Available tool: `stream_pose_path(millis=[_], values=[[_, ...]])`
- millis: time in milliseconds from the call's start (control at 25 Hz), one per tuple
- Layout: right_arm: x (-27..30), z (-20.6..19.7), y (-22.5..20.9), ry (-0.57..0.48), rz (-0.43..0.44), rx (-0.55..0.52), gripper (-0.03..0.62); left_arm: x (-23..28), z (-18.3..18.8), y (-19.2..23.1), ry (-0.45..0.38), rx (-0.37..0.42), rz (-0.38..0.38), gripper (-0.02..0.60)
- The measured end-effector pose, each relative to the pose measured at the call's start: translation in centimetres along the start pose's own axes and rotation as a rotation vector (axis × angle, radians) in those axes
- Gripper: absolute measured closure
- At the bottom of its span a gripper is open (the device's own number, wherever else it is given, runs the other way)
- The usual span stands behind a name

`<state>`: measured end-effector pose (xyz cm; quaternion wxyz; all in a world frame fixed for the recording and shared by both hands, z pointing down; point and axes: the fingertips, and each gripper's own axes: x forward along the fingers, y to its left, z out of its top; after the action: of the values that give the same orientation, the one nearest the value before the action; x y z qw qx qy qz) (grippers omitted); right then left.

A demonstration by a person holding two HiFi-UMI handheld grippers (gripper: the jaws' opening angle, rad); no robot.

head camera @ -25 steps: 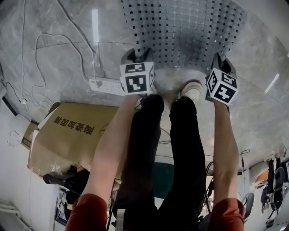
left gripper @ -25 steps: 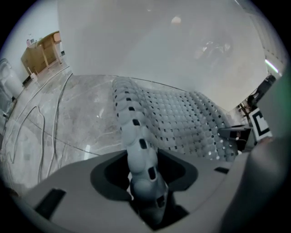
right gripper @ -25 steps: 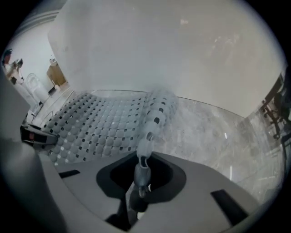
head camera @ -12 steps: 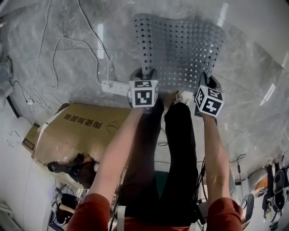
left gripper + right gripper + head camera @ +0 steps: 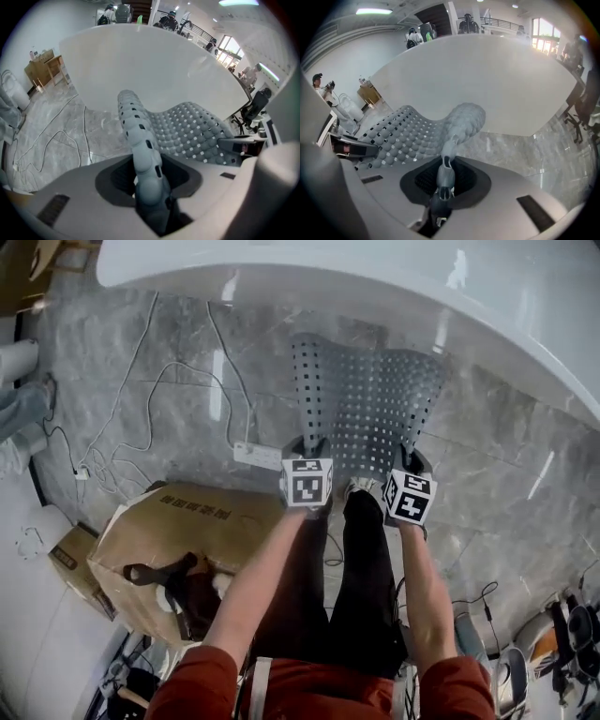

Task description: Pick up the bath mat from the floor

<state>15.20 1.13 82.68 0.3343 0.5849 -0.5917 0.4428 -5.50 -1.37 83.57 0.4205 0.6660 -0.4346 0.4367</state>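
The grey bath mat [image 5: 370, 399], dotted with square holes, hangs stretched between my two grippers, off the marble floor and in front of the white bathtub [image 5: 328, 273]. My left gripper [image 5: 312, 446] has the mat's near left corner between its jaws, which are closing on the fold [image 5: 145, 159]. The right gripper [image 5: 413, 461] is shut on the near right corner, a thin pinched edge [image 5: 444, 171]. In both gripper views the mat [image 5: 192, 133] [image 5: 405, 136] sags away toward the tub wall.
A white power strip [image 5: 255, 455] with trailing cables [image 5: 141, 418] lies on the floor at the left. A cardboard box [image 5: 178, 526] stands beside the person's black-trousered legs [image 5: 366, 559]. Chairs and gear crowd the lower right corner [image 5: 562, 634].
The view has pulled back and up, bringing the bathtub rim into sight. Both grippers have come closer together and risen with the mat, which now hangs narrower between them.
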Motion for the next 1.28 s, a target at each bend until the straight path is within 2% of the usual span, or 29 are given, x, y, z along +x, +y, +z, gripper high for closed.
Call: stream_pose_path(millis=[520, 800, 1280], values=[[-21.0, 9.3, 2.8, -0.151, -0.027, 0.029, 0.546, -21.1, 7.0, -3.9, -0.15, 0.05, -0.003, 0.422], [-30.2, 15.5, 4.5, -0.316, -0.026, 0.035, 0.546, -30.7, 12.8, -5.7, -0.323, 0.07, -0.021, 0.423], [-43.8, 26.7, 6.1, -0.693, -0.02, 0.009, 0.546, -46.0, 23.0, -7.5, -0.708, 0.153, -0.023, 0.428]])
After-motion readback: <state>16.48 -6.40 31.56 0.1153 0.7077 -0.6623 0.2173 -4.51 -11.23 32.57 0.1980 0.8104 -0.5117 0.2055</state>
